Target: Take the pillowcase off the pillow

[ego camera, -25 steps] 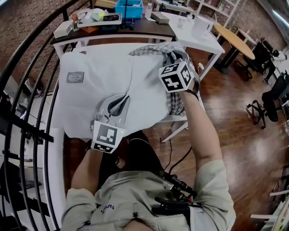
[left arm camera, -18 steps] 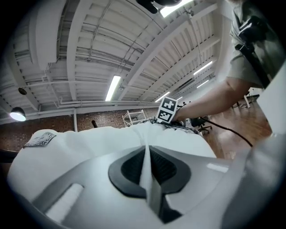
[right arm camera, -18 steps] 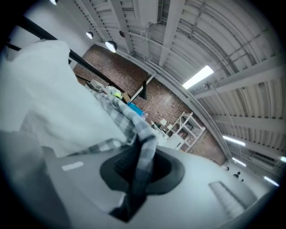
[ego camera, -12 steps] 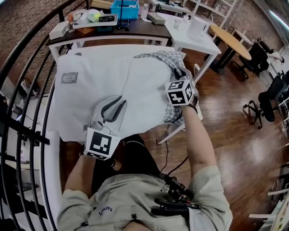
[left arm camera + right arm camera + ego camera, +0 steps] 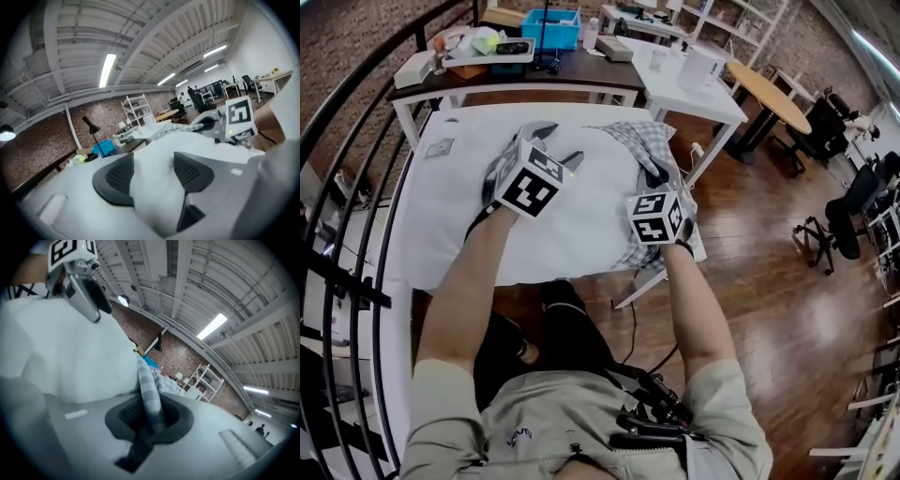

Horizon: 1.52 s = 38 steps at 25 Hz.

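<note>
Two tongs: my left gripper (image 5: 152, 177) has just spread wide, with the white pillow (image 5: 581, 217) puffing up between its jaws. My right gripper (image 5: 148, 417) pinches the checked pillowcase (image 5: 643, 146), bunched at the pillow's right end.

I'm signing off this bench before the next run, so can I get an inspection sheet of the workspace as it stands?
Surface: white table, almost wholly covered by the pillow; only a leg shows.
Job's things: white pillow lies flat; checked pillowcase is bunched over its right end only.
Clutter: nothing seen on this table; a blue bin stands on the dark desk behind.
Grippers: left gripper open, its jaws have just been opening, with the pillow bulging between them; right gripper shut on the pillowcase.
Cables: a black cable hangs below the table's near edge.
Surroundings: black railing at left, wooden floor, round table, office chairs.
</note>
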Motion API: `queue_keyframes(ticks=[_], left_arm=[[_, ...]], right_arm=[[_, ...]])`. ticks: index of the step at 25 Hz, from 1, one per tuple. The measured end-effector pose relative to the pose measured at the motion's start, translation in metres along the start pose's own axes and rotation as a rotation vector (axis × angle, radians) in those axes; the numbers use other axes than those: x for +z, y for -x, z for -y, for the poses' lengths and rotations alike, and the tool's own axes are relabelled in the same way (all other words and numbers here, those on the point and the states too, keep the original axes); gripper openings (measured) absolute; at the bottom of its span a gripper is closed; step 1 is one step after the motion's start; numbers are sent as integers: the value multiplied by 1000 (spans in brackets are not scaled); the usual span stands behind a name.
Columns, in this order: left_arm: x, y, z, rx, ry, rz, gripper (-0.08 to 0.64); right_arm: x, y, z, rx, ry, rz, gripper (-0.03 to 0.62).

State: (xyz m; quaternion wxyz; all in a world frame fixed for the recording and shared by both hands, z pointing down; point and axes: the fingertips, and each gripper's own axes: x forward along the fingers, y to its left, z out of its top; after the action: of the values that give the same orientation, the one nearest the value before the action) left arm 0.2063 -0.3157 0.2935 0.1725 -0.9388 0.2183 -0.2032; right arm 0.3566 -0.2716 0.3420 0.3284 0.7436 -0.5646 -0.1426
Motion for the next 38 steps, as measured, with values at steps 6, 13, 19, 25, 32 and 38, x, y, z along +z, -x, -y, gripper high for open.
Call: queue_keyframes(ticks=[6, 13, 19, 25, 32, 38], left_arm=[[-33, 1, 43, -26, -124, -66, 29], [-36, 28, 65, 51, -170, 31, 25], [-26, 56, 75, 135, -234, 107, 23], [-14, 93, 68, 168, -204, 221, 21], [-9, 105, 44, 151, -136, 270, 21], [-34, 87, 35, 152, -81, 247, 22]], right_arm=[[21, 13, 10, 101, -81, 53, 53], [135, 58, 14, 261, -150, 300, 209], [134, -11, -29, 287, 170, 57, 241], [124, -56, 18, 91, 230, -67, 55], [54, -87, 91, -37, 65, -238, 55], [-45, -89, 110, -61, -185, -400, 40]])
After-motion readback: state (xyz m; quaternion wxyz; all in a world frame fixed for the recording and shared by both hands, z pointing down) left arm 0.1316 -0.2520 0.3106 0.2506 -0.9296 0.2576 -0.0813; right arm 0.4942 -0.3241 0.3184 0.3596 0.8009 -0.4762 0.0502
